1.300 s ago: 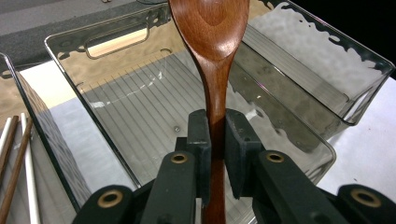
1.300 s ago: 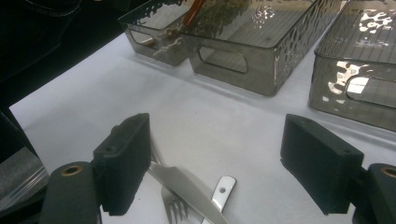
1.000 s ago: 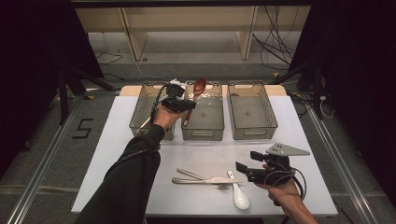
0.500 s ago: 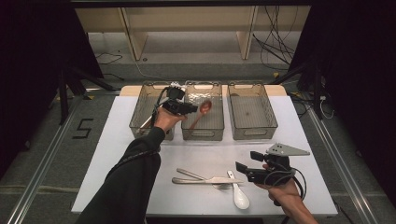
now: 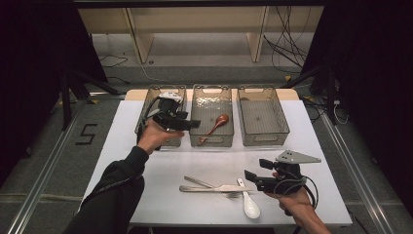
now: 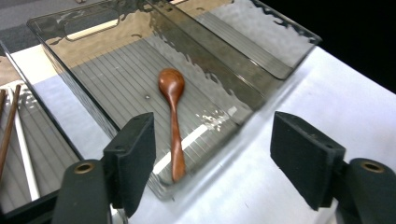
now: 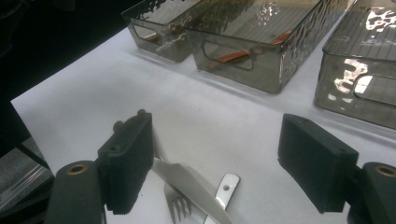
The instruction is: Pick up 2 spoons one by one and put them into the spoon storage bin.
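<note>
While the wooden spoon [image 6: 172,116] lies alone on the ribbed floor of the middle bin [image 6: 112,28], bowl away from the jaws, the left gripper view also catches thin sticks [image 6: 8,121] in the neighbouring bin at its left edge, which the high view leaves unclear. From above, the spoon [image 5: 214,127] slants toward the middle bin's [image 5: 212,89] near wall; the right bin [image 5: 263,90] looks bare. The left gripper [image 5: 191,124] has just been opening, jaws spread with nothing between them. The right gripper [image 5: 254,176], jaws wide apart, hovers over a knife [image 7: 187,182], fork [image 7: 180,205] and white spoon [image 5: 250,205] on the table [image 5: 321,195].
</note>
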A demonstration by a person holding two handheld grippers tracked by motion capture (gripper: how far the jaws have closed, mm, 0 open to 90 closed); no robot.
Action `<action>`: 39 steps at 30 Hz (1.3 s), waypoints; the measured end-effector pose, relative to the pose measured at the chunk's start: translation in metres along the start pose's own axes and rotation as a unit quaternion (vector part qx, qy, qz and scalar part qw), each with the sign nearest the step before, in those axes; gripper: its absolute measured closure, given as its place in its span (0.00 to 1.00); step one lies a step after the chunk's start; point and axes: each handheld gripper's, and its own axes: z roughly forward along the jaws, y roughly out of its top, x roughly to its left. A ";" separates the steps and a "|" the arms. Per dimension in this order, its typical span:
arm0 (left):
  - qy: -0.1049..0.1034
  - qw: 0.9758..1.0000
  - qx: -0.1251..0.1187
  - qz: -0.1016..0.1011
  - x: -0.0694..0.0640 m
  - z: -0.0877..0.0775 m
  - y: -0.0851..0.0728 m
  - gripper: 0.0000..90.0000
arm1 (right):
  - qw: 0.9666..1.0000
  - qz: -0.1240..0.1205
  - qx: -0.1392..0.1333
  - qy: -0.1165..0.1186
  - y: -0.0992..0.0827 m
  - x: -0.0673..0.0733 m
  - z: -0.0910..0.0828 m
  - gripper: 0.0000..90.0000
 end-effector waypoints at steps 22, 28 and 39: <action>0.016 0.997 -0.069 0.015 -0.023 -0.075 -0.082 0.25 | 0.996 -0.025 0.080 0.018 -0.013 0.004 0.013 0.88; 0.017 0.998 -0.065 0.011 -0.027 -0.078 -0.098 0.24 | 0.991 -0.038 0.124 0.015 -0.019 0.005 0.020 1.00; 0.011 0.998 -0.052 0.012 -0.035 -0.078 -0.114 0.23 | 0.979 -0.045 0.197 0.022 -0.031 0.010 0.036 1.00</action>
